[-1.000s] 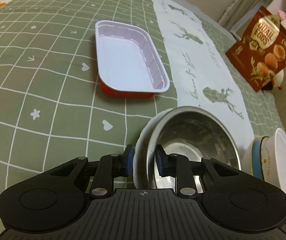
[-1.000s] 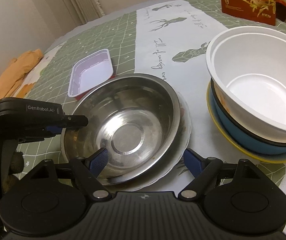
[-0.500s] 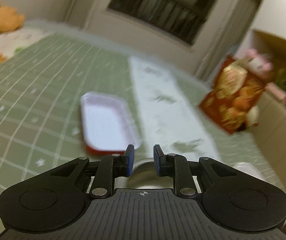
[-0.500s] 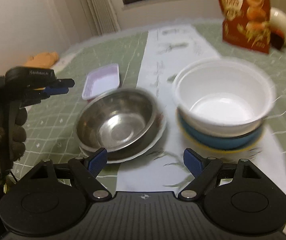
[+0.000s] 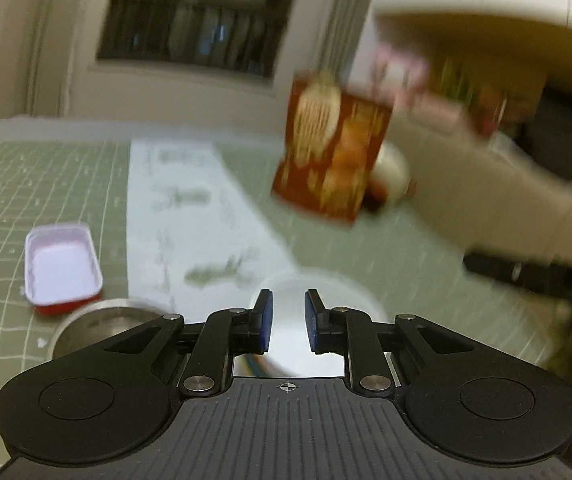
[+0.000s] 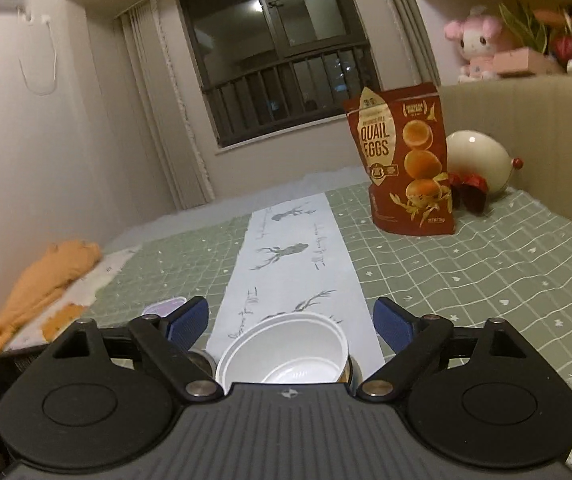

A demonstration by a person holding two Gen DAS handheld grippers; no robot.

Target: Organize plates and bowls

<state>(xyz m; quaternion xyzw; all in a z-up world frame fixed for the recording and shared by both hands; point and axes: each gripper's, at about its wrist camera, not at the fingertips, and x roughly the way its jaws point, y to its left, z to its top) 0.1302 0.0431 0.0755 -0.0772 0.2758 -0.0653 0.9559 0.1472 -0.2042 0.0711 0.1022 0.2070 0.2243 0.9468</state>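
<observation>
Plates and bowls gathered low on the green checked worktop [image 6: 466, 280], below and just ahead of both tongs. White bowl [image 6: 286, 348] in the right view, straight under the gap of the right tongs [image 6: 292, 322], sitting on the pale deer-print runner [image 6: 286, 248]; no long axis to speak of, round, mouth up. Right tongs wide and opening further, nothing between the pads. Left tongs [image 5: 288, 318] narrow and closing, empty too; white bowl [image 5: 350, 288] beyond them, steel bowl [image 5: 101, 320] down to the left, red-and-white rectangular tray [image 5: 59, 268] further left, long axis running away from the camera. Probably the right hand nearer the white bowl, the left nearer steel bowl and tray. Left view too blurred for contact judgements
</observation>
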